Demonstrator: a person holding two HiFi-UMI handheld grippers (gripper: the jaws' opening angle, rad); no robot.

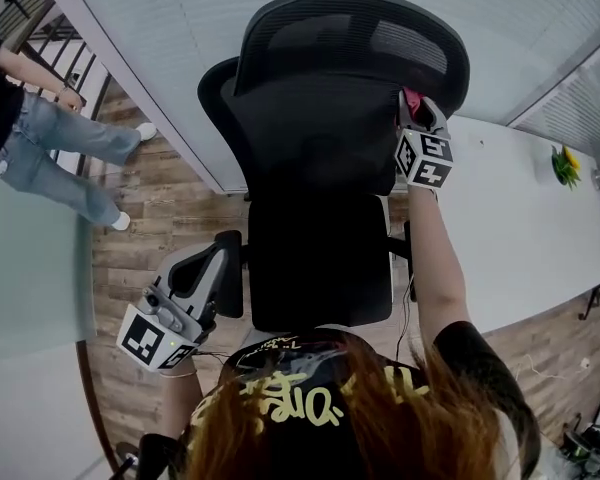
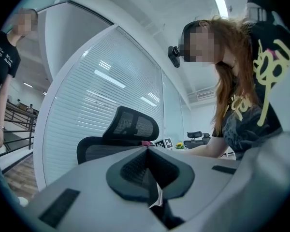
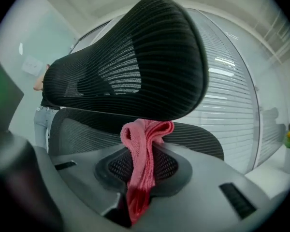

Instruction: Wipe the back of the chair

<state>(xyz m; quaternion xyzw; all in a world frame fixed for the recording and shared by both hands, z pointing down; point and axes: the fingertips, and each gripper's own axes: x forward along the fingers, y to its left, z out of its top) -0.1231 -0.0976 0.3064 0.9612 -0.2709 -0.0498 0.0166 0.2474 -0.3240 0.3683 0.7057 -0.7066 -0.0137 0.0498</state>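
A black mesh office chair (image 1: 320, 148) with a headrest (image 1: 350, 38) stands just in front of me, its seat toward me. My right gripper (image 1: 411, 110) is shut on a pink cloth (image 1: 412, 99) at the right edge of the chair back, just under the headrest. In the right gripper view the pink cloth (image 3: 141, 158) hangs folded between the jaws, under the headrest (image 3: 130, 66) and in front of the mesh back (image 3: 193, 137). My left gripper (image 1: 208, 260) is low at the left beside the armrest (image 1: 230, 273). Its jaws are shut with nothing in them (image 2: 147, 153), aimed at the chair (image 2: 118, 137) from the side.
A person in jeans (image 1: 50, 138) stands at the far left by a railing. A white table (image 1: 520, 228) runs along the right, with a small green and yellow plant (image 1: 564, 164) on it. A glass wall with blinds (image 1: 170, 58) stands behind the chair. Another chair (image 2: 195, 136) sits farther off.
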